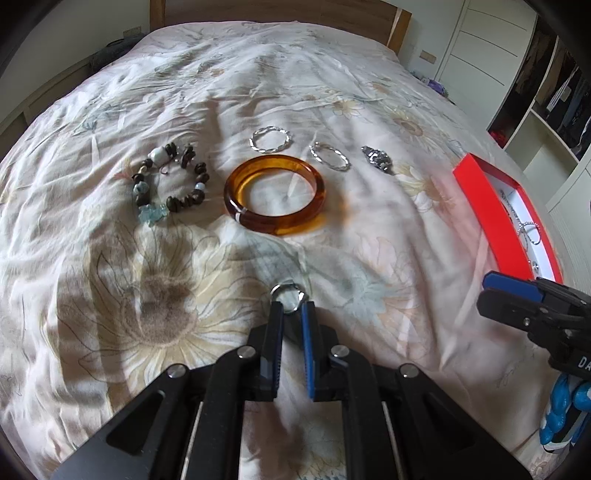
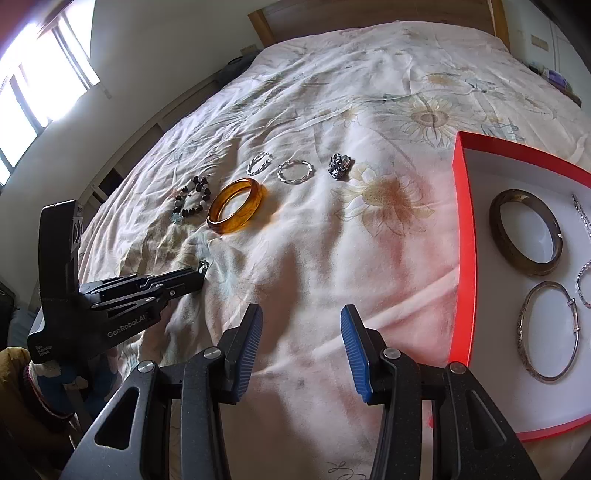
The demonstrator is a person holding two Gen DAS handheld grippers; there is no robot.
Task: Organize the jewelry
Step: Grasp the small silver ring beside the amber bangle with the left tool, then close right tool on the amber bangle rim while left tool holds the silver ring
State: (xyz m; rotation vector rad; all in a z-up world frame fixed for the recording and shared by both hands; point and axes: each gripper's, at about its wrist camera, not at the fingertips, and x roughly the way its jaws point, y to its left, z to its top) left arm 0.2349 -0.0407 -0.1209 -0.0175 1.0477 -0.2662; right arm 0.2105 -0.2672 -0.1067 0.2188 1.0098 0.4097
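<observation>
My left gripper [image 1: 291, 305] is shut on a small silver ring [image 1: 289, 294], held just above the bedspread; the right wrist view shows that gripper [image 2: 197, 275] at the left with the ring [image 2: 203, 265] at its tips. Farther up the bed lie an amber bangle [image 1: 277, 225] [image 2: 255, 201], a dark beaded bracelet [image 1: 171, 181] [image 2: 192, 206], two twisted silver hoops [image 1: 269, 138] [image 1: 330, 156] and an ornate silver piece [image 1: 376, 158] [image 2: 340, 167]. My right gripper [image 2: 301, 317] stands open and empty over bare cover, left of the red box [image 2: 461, 240].
The red box [image 1: 491, 206] with a white floor holds a dark bangle [image 2: 496, 221], a thin silver bangle [image 2: 522, 325] and chains [image 2: 583, 284]. The wooden headboard [image 1: 273, 11] stands at the far end. Wardrobe shelves [image 1: 535, 110] line the right side.
</observation>
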